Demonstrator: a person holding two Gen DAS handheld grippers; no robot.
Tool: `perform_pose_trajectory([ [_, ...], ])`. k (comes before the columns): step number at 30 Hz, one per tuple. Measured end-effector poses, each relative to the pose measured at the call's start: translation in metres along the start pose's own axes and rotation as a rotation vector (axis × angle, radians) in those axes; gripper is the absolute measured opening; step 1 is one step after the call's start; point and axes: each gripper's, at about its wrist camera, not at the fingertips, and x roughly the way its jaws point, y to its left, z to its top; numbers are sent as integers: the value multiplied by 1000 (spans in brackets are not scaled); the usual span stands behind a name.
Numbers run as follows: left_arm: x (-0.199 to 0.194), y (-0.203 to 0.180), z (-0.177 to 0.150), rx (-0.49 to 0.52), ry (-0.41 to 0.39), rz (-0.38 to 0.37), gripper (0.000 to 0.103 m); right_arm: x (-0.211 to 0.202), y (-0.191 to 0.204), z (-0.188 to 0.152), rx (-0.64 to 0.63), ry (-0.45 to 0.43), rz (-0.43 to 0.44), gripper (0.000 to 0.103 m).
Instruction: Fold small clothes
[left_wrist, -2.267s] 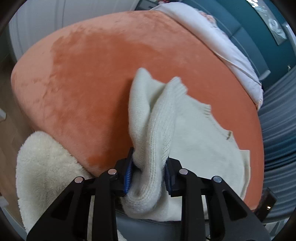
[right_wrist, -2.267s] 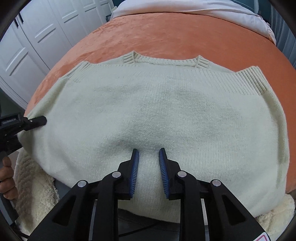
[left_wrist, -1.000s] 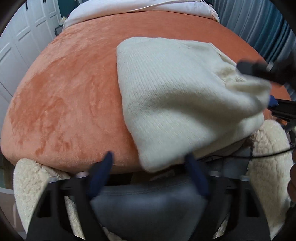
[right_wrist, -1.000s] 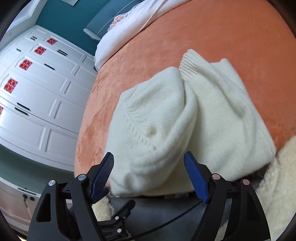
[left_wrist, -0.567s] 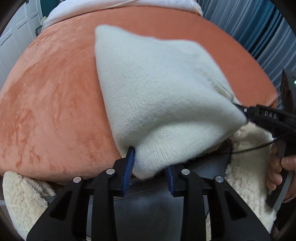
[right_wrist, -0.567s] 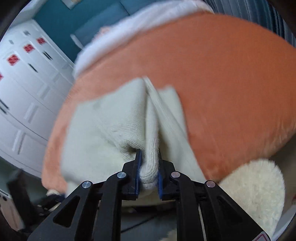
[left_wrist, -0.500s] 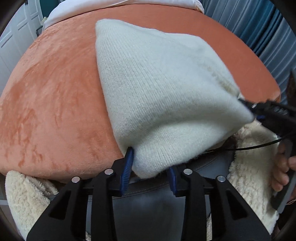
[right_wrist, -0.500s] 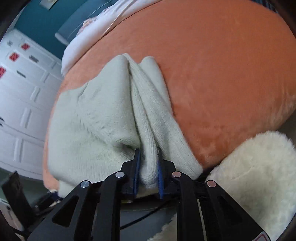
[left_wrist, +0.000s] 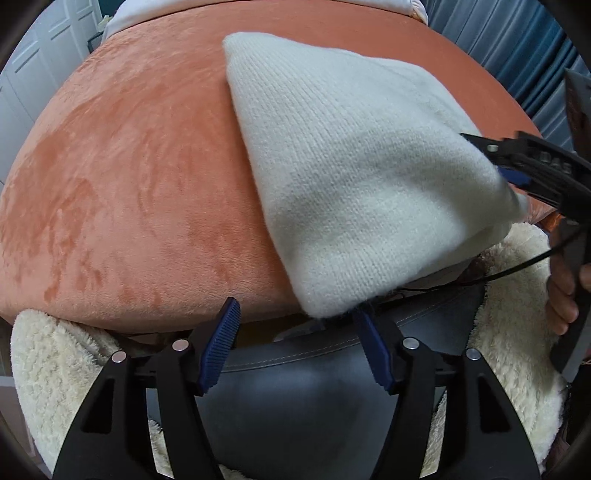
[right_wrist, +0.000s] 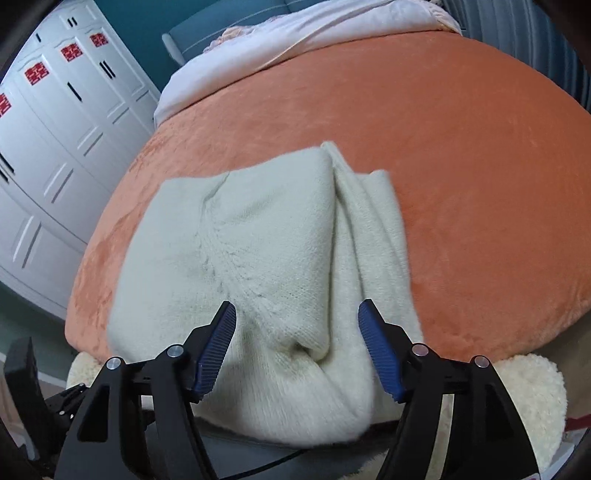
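A cream knit sweater (left_wrist: 351, 177) lies folded on the orange bed cover (left_wrist: 129, 184), near its front edge. My left gripper (left_wrist: 295, 332) is open and empty, with the sweater's near corner just above its right finger. In the right wrist view the sweater (right_wrist: 258, 266) shows stacked layers and a fold seam. My right gripper (right_wrist: 297, 332) is open over the sweater's near edge and holds nothing. The right gripper also shows in the left wrist view (left_wrist: 517, 166) at the sweater's right corner.
A fluffy cream rug or throw (left_wrist: 55, 369) hangs below the bed's front edge. White bedding (right_wrist: 295, 40) lies at the far end of the bed. White wardrobe doors (right_wrist: 55, 129) stand at the left. Blue curtains (left_wrist: 535, 55) hang at the right.
Both grippers were shut on the sweater's near corners half a second ago. Both have opened and let the sweater go. It now rests folded on the bed.
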Motion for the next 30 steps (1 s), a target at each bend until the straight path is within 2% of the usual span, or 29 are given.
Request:
perform_pose_trajectory([
  [1,2,-2,2,3,-2,3,61,9,7,-1,-8,12,-3,56],
  [2,2,-2,4,3,-14,15,61,11,8,-3,-19,10,0,30],
  [3,1,-1,6,1,-36,24,56,9,12,-1,-33,-1,-10,21],
  [4,1,3,9,-9,-48,24,48,1,14,2,-44,-28,-14,18],
  [6,4,9,13,-40,-25,-35,45,-34,12,10,-27,-134,7,13],
  [8,6,9,13,-38,-18,-53,45,-73,6,17,-1,-232,26,13],
  [10,10,2,11,-17,-11,-42,45,-89,-3,16,6,-278,-39,13],
  [11,13,-1,11,-13,-1,-39,45,-80,-8,14,-11,-250,-109,13],
  [12,17,-4,12,-8,9,-29,45,-56,-16,11,-38,-174,-181,13],
  [14,22,-4,14,-7,27,-12,45,-13,-35,-3,-30,-21,-203,13],
  [15,22,-2,14,-21,27,-11,46,-9,-38,-9,-25,-16,-206,14],
  [18,15,6,14,-55,20,-21,48,-26,-39,-2,33,-40,-166,19],
  [20,10,6,13,-37,18,-15,49,-40,-42,1,82,-48,-118,21],
  [25,-10,12,-1,11,-2,47,48,-84,-47,-27,149,-78,-14,28],
  [28,-27,25,-2,-48,-35,42,48,-94,-36,-49,141,-71,22,28],
  [30,-42,30,5,-99,-82,25,48,-93,-18,-57,73,-66,12,28],
])
